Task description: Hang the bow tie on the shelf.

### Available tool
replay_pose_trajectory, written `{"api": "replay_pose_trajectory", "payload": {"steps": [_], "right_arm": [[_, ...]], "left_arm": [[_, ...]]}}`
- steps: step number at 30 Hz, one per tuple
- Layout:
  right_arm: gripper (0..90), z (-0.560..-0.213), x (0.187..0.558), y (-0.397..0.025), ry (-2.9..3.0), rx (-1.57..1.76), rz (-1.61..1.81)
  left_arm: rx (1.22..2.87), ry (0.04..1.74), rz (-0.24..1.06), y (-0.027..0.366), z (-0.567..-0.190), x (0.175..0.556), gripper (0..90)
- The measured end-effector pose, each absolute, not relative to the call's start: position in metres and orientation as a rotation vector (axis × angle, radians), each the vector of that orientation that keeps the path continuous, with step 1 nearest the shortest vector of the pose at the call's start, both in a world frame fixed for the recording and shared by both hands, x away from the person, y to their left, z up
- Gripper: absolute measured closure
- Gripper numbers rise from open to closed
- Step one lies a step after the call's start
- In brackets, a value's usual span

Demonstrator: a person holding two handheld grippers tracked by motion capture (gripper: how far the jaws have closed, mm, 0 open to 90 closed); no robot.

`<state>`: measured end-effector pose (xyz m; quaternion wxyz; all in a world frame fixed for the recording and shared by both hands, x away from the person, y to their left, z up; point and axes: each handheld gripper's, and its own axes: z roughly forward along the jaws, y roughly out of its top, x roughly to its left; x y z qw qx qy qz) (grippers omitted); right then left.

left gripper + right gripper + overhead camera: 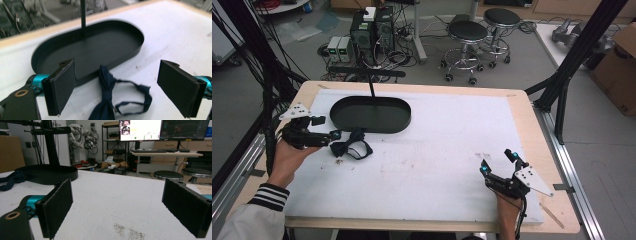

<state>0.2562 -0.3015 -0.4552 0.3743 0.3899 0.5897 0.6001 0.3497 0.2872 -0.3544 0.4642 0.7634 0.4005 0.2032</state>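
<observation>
Dark blue bow tie point(350, 148) flat on the white desk point(437, 160) cover, just in front of the black oval tray point(370, 114), long axis running roughly left to right in the high view, strap looped toward the right. Left gripper point(331, 134) spread wide, empty, jaws either side of the bow. Lower end of the bow tie point(106, 100) cut off in the left gripper view. Right gripper point(498, 162) wide open, empty, well apart near the front right.
</observation>
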Motion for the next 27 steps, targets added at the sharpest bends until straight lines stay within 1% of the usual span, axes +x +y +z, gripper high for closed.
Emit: {"api": "replay_pose_trajectory", "payload": {"steps": [5,16,21,24,27], "right_arm": [[8.8,-0.455,0.256,-0.302,1.508,1.002,1.538],[8.8,-0.455,0.256,-0.302,1.508,1.000,1.537],[8.8,-0.455,0.256,-0.301,1.510,1.002,1.538],[8.8,-0.455,0.256,-0.302,1.510,0.997,1.538],[8.8,-0.455,0.256,-0.302,1.510,0.999,1.538]], "left_arm": [[1.960,1.019,0.464,0.280,-0.362,0.358,16.1],[2.146,1.067,0.445,0.271,-0.378,0.372,17.1],[2.198,1.075,0.402,0.261,-0.386,0.377,18.1],[2.244,1.075,0.384,0.255,-0.394,0.382,21.0],[2.243,1.090,0.382,0.253,-0.396,0.383,21.5]]}}
